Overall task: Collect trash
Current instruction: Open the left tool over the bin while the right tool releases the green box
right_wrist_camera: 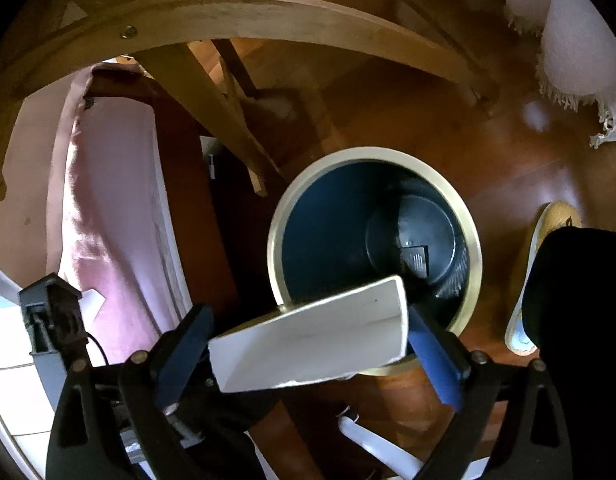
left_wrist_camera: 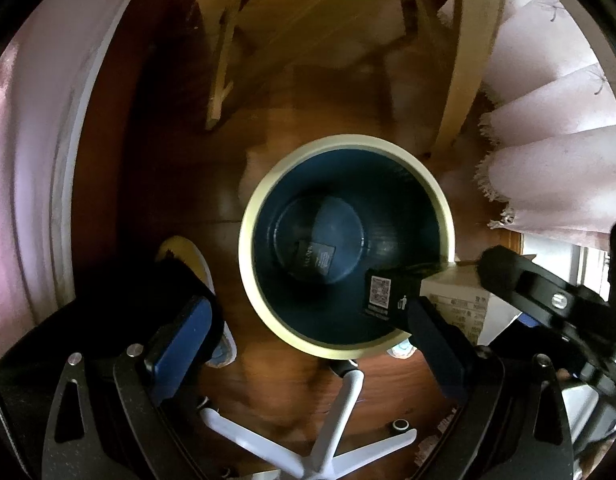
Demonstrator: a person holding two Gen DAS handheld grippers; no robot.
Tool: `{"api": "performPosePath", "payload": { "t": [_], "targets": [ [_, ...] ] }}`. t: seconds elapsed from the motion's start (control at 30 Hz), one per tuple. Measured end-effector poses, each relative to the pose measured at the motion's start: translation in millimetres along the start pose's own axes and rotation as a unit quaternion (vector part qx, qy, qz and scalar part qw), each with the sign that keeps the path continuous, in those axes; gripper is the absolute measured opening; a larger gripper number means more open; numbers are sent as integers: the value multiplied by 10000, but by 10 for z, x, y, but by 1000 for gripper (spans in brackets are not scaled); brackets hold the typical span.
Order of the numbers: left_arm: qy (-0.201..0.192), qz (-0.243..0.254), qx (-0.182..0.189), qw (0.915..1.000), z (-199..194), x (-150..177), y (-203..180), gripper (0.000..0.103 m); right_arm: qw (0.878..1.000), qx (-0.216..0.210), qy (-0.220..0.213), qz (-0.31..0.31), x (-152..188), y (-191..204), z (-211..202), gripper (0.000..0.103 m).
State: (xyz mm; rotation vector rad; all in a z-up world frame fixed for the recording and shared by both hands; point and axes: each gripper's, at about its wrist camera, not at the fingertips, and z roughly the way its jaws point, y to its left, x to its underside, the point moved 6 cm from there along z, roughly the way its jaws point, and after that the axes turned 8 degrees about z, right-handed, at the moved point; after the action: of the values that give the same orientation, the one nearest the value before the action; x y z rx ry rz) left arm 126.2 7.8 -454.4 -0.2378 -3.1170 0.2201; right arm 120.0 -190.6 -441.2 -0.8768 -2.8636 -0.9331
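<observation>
We hold the flat white cardboard box (right_wrist_camera: 311, 340) between the right gripper (right_wrist_camera: 308, 344) fingers, lower centre, over the cream-rimmed dark blue round bin (right_wrist_camera: 371, 156); left gripper (left_wrist_camera: 304, 344) gapes empty. Let's centre it before letting go.

Both views straight down, sharing bin (left_wrist_camera: 346, 248) (right_wrist_camera: 373, 256)
</observation>
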Motion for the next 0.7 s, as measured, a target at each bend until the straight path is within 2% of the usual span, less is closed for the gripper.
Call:
{"api": "performPosePath", "payload": {
  "t": [0.1, 0.7],
  "targets": [
    [43, -105, 99, 9999, 20, 0, 16, 98, 9999, -16, -46, -114, 11, 27, -32, 99],
    [-36, -164, 144, 9998, -23, 17, 58, 98, 9998, -7, -102, -171, 27, 18, -51, 99]
  ]
}}
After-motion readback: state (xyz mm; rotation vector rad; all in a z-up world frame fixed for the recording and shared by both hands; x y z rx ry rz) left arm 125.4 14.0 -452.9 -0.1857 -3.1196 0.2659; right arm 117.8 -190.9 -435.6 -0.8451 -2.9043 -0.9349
